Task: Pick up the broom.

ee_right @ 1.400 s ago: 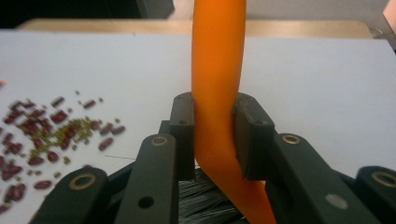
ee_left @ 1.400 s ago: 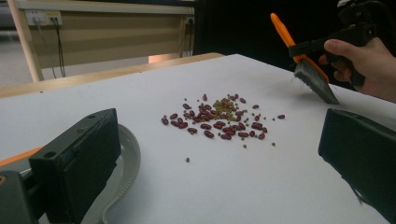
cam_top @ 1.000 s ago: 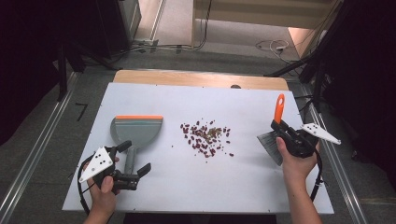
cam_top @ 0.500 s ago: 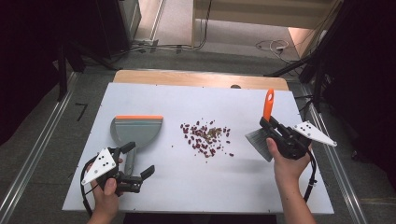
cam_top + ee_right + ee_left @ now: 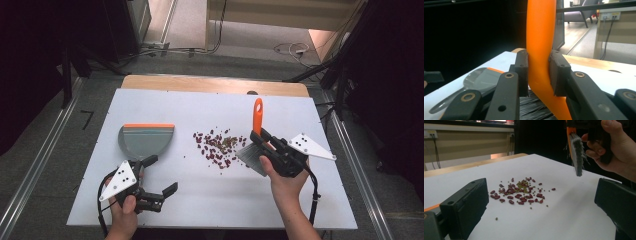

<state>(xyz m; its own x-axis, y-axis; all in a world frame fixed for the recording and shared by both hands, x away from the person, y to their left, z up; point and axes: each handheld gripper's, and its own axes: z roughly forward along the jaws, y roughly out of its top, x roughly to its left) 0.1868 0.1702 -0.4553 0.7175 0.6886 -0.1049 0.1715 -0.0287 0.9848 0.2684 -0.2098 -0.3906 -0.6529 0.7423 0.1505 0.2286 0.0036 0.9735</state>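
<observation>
The right gripper is clamped on the brush's orange handle, bristles held low at centre right of the high view — apparently set to sweep leftward. The scattered beans lie mid-frame on the white table, just left of the bristles. The left gripper, lower left, is spread wide and holds nothing. The grey dustpan rests flat at centre left, its handle near those jaws — not yet grasped. Nothing is seen between beans and pan.
</observation>
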